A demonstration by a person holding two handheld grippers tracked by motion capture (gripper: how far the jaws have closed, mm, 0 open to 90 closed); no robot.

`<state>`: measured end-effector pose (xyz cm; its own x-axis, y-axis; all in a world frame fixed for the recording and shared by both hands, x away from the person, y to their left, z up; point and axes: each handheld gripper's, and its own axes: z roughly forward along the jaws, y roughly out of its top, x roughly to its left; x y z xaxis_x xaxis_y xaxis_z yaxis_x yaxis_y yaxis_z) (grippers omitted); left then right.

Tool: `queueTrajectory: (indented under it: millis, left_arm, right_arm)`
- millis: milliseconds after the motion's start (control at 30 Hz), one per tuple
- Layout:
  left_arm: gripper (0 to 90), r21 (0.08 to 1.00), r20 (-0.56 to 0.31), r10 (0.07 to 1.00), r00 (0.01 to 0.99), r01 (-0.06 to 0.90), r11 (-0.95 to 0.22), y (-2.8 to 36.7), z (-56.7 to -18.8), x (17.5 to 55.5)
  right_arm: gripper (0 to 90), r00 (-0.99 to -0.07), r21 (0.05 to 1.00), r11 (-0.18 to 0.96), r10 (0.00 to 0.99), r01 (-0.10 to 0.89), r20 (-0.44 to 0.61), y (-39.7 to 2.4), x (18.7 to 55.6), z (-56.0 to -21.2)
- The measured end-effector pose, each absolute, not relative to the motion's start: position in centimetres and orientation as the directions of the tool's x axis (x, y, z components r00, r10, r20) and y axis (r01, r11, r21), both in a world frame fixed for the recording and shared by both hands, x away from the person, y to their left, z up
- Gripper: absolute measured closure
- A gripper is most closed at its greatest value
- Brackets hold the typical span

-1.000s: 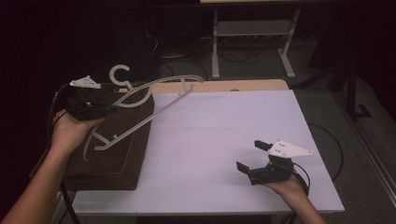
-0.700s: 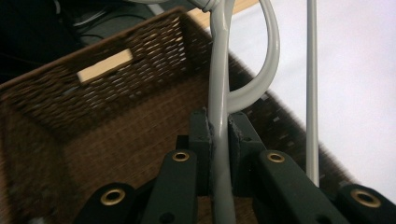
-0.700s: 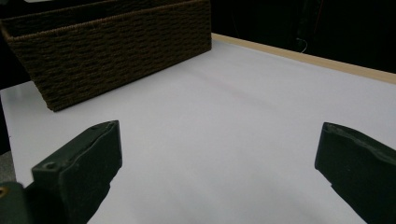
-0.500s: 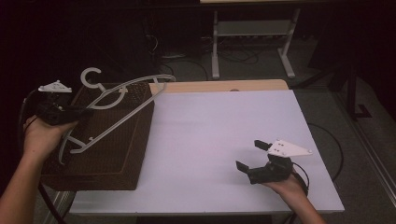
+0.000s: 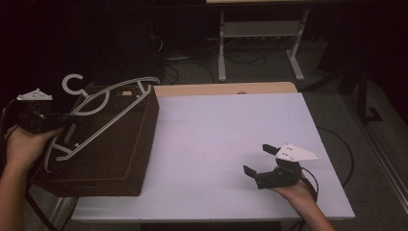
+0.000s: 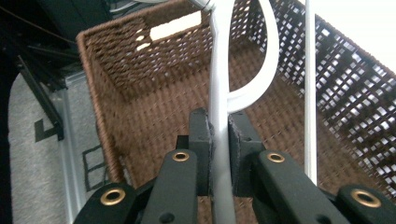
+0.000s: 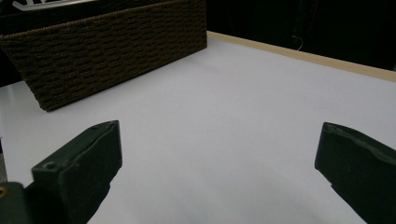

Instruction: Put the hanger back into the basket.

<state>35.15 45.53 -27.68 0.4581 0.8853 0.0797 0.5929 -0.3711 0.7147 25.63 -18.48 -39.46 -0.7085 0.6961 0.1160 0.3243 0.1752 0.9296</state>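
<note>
A white plastic clothes hanger (image 5: 137, 80) hangs tilted over the open brown wicker basket (image 5: 144, 144) at the table's left end. My left gripper (image 5: 67, 116) is shut on one of its thin arms, near the basket's left rim. In the left gripper view the pads (image 6: 201, 135) pinch the white hanger (image 6: 219, 70) with the basket's inside (image 6: 140, 107) below. My right gripper (image 5: 257, 159) rests open near the table's front right, nothing between its jaws. The right gripper view has my right gripper (image 7: 219, 154) facing the basket's outer wall (image 7: 107, 42) across the bare table (image 7: 233, 93).
The white tabletop (image 5: 226, 125) has a wooden strip (image 5: 221, 89) along its far edge. Behind it on the dark floor stand a metal frame (image 5: 260, 29) and loose cables (image 5: 187, 57). The basket overhangs the table's left side.
My left hand has carried the hanger leftward and slightly down, from above the basket's right rim to over its middle. The right hand has stayed put.
</note>
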Motion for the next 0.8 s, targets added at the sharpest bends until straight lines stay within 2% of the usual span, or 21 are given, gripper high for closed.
queueTrajectory:
  millis: [800]
  left_arm:
    - [82.2,0.696,0.052,0.912,0.407,0.640,-0.325,48.7,-30.4,35.4]
  right_arm:
    - [0.4,-0.704,0.926,0.178,0.700,0.333,0.119,-18.5,25.6,-39.6]
